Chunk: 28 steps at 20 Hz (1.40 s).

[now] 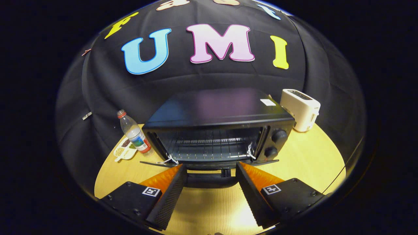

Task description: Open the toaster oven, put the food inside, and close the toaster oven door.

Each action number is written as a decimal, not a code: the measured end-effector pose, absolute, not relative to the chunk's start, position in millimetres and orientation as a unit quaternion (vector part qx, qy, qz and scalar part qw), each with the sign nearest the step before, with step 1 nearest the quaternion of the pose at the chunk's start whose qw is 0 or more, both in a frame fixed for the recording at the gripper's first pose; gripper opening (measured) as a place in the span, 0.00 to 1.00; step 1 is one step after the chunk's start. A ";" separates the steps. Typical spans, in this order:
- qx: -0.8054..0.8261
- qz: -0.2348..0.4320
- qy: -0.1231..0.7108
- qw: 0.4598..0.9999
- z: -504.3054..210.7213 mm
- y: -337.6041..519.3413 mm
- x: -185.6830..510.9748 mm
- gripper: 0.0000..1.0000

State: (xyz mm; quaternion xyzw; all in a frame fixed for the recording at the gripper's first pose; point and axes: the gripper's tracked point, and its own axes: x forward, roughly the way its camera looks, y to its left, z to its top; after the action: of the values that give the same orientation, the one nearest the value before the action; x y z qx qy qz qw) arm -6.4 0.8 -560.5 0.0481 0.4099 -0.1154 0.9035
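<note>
both fingers of the gripper [210, 182] stand apart with nothing held, the handle of the toaster oven [218, 130] lying between their tips, its door [209, 163] dropped flat toward us. looks like the opening is done; next comes fetching the food, perhaps that small snack tray [124, 150] by the bottle [134, 132]. the oven's long axis runs side to side, mouth facing the gripper.
</note>
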 end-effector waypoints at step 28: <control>0.035 -0.095 0.544 0.833 -539.9 -218.9 -185.7 0.96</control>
State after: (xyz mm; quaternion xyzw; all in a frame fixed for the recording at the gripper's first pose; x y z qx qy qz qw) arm -185.7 -218.9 -539.9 0.0345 0.5440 -0.0953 0.8329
